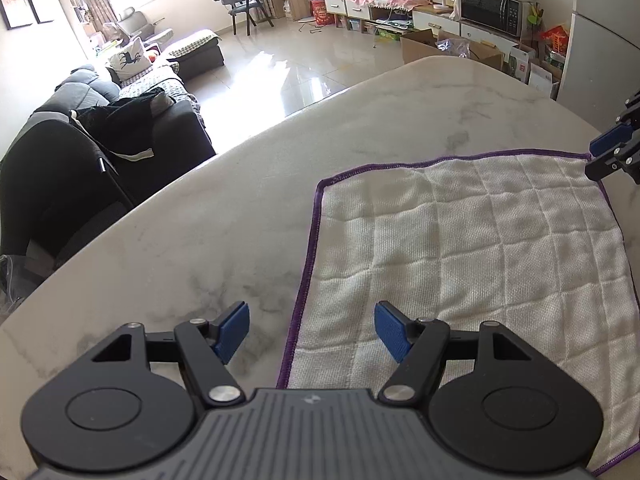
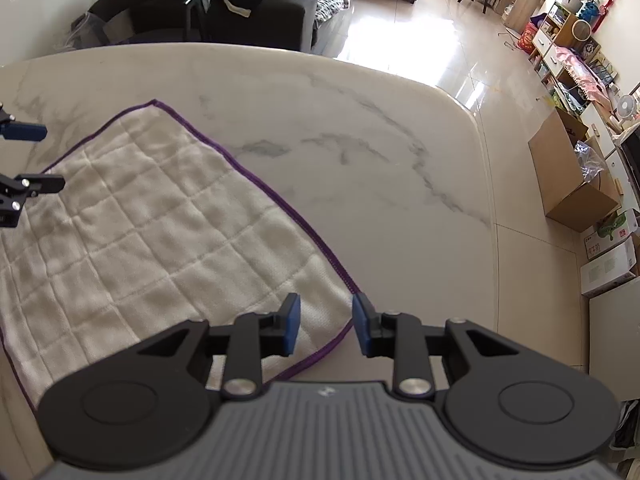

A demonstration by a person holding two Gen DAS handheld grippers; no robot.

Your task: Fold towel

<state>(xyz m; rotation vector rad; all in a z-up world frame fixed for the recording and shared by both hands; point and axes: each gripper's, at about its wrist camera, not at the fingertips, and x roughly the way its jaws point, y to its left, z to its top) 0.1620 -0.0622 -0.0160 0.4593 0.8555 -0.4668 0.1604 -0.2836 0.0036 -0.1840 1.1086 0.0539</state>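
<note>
Left gripper [image 1: 312, 332]: jaws spread wide, holding nothing, poised over the towel's left purple hem, one pad over bare marble, the other over cloth.
Right gripper [image 2: 326, 328]: jaws moderately apart, empty, straddling the towel's near right corner.
Towel [image 1: 480, 256]: white, quilted in squares, purple-stitched border, spread flat in one layer on the bench [image 1: 200, 220].
Edges: all hems lie straight, corners not lifted.
Open room: bare marble beyond and beside the towel; the bench's rounded rim is well apart from the cloth.

We held the left gripper [image 1: 312, 330] wide apart over the purple-hemmed edge of the white towel [image 1: 472, 248] — spread flat on the marble table [image 1: 200, 232] — the right gripper [image 1: 614, 152] at its far corner.
</note>
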